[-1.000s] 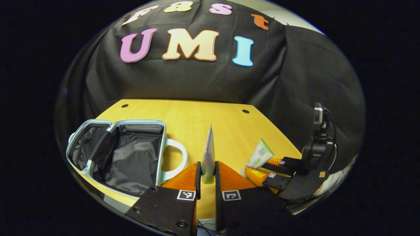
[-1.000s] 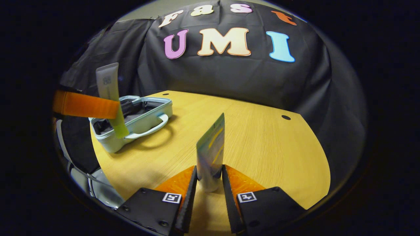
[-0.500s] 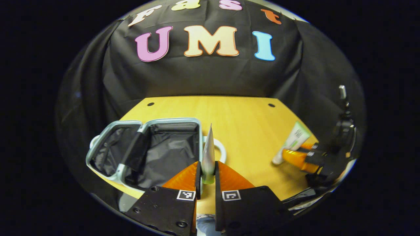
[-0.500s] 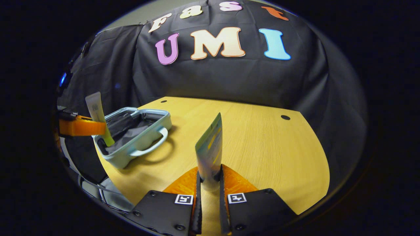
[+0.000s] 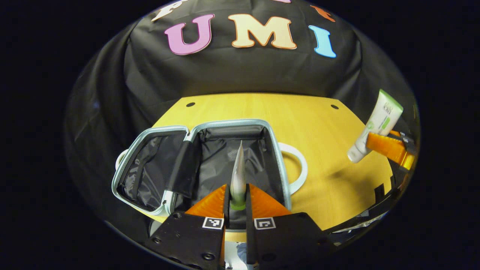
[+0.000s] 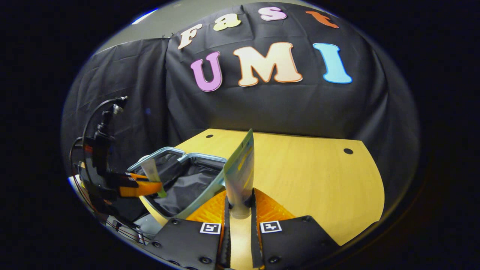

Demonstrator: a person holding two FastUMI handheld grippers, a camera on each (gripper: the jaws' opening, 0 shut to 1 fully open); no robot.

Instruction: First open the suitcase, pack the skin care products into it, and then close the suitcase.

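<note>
The small suitcase (image 5: 277, 157) lies open on the table, pale blue rim around black lining, white handle (image 5: 298, 168) on its right. My left gripper (image 5: 237, 189) is shut on a pale tube with a green cap (image 5: 238, 168), held edge-on over the main compartment. In the right gripper view that tube (image 6: 152, 173) and the left gripper (image 6: 144, 186) hang over the suitcase (image 6: 180, 183). My right gripper (image 6: 239, 195) is shut on a white tube with green markings (image 6: 240, 168), just right of the suitcase. In the left gripper view this tube (image 5: 375, 125) and the right gripper (image 5: 388, 147) hover above the table's right side.
The yellow wooden table (image 6: 318, 180) has small dark holes near its far corners (image 5: 190, 104) (image 5: 331, 107). The suitcase lid half (image 5: 150, 168) lies flat to the left, divided by a black flap (image 5: 182, 165). Black cloth walls stand close behind. The left gripper's cable (image 6: 97, 116) rises at left.
My left gripper carried its tube leftward from beside the handle to over the open suitcase. My right gripper lifted its tube off the table and swung toward the suitcase.
</note>
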